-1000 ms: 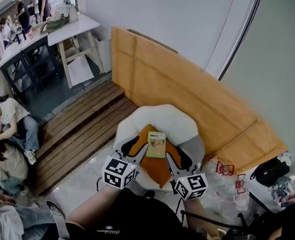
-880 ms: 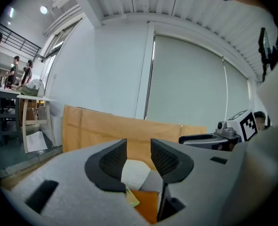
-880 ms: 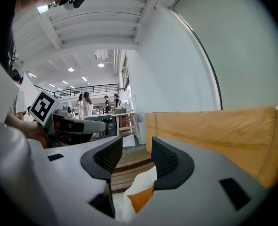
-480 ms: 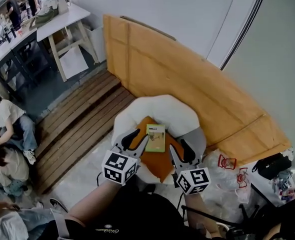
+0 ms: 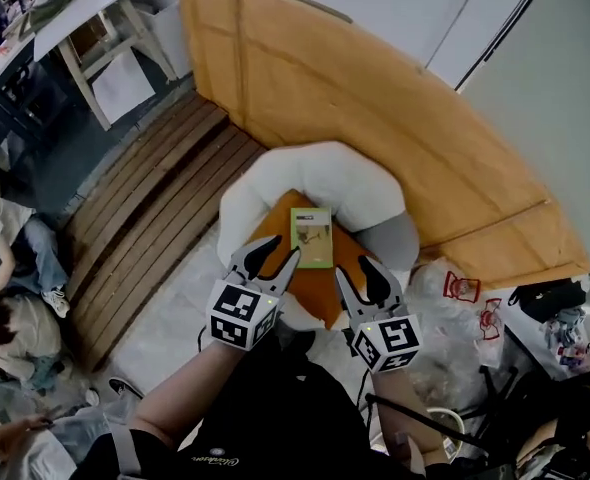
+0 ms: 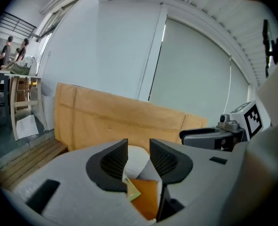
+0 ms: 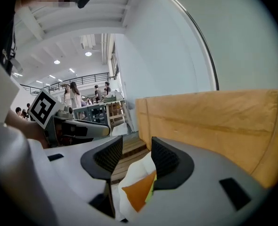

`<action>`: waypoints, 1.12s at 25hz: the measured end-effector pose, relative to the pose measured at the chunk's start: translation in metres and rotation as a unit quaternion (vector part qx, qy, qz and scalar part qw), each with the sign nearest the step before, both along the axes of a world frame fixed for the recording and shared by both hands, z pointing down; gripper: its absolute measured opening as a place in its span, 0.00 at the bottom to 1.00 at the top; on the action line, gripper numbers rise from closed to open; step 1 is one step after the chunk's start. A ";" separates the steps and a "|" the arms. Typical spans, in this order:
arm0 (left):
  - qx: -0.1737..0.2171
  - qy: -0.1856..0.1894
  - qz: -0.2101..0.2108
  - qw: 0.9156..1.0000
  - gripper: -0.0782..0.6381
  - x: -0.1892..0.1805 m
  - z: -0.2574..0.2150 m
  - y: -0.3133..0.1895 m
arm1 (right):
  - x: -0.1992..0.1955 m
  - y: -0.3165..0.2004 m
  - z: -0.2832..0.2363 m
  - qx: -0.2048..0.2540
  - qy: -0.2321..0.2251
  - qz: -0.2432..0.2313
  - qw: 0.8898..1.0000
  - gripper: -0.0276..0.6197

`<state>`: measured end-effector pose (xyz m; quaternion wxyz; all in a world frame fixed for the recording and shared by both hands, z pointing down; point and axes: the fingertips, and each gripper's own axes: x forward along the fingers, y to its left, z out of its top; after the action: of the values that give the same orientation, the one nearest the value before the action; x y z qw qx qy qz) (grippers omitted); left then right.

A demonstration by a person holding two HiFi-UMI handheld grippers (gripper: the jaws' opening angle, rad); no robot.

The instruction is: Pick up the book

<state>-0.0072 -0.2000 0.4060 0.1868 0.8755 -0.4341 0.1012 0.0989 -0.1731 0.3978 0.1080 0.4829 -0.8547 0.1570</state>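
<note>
Well, both grippers are out in front of the person, side by side and pointing slightly downward at a low white chair (image 5: 315, 173). The book (image 5: 311, 236), a thin one with a green cover, lies flat on an orange cushion (image 5: 315, 303) on the chair's seat, and neither gripper has hold of it. The left gripper (image 5: 272, 258) has its jaws a narrow gap apart with nothing between the pads; seen along them, a corner of the book and the cushion show low in that gap, farther off. From above, its inner fingertip sits close by the book's near left corner, though I cannot tell if it touches. The right gripper (image 5: 358, 273) is just off the cushion's right edge, its jaws likewise slightly apart and empty, with the chair and cushion showing beyond them. Behind the chair a big brown board (image 5: 375, 138) leans on the wall, and wooden slats (image 5: 145, 208) cover the floor to the left.
</note>
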 end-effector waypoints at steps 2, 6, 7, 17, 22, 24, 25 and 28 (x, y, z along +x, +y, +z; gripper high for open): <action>-0.014 -0.008 0.003 1.000 0.30 0.001 0.020 -0.006 | -0.003 -0.004 0.020 -0.018 0.006 -0.001 1.000 0.34; -0.051 -0.014 0.005 0.999 0.30 0.000 0.058 -0.013 | -0.005 -0.007 0.059 -0.058 0.009 0.003 0.998 0.34; -0.059 -0.014 0.005 0.998 0.30 0.000 0.066 -0.015 | -0.005 -0.009 0.068 -0.064 0.009 0.005 0.998 0.34; -0.116 -0.031 0.008 0.993 0.31 0.004 0.137 -0.033 | -0.001 -0.038 0.136 -0.120 0.028 0.020 0.992 0.34; -0.143 -0.038 0.013 0.989 0.34 0.010 0.175 -0.049 | 0.001 -0.056 0.168 -0.146 0.045 0.026 0.988 0.34; -0.152 -0.044 0.018 0.987 0.36 0.013 0.191 -0.054 | 0.004 -0.062 0.185 -0.158 0.052 0.030 0.986 0.34; -0.157 -0.048 0.020 0.986 0.37 0.015 0.200 -0.057 | 0.005 -0.065 0.194 -0.165 0.056 0.031 0.984 0.34; -0.177 -0.056 0.023 0.982 0.40 0.017 0.228 -0.064 | 0.010 -0.070 0.225 -0.192 0.064 0.036 0.979 0.34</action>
<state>0.0101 -0.2641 0.6341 0.3119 0.8312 -0.3990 0.2295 0.1086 -0.2428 0.6228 0.2476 0.4928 -0.7818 0.2909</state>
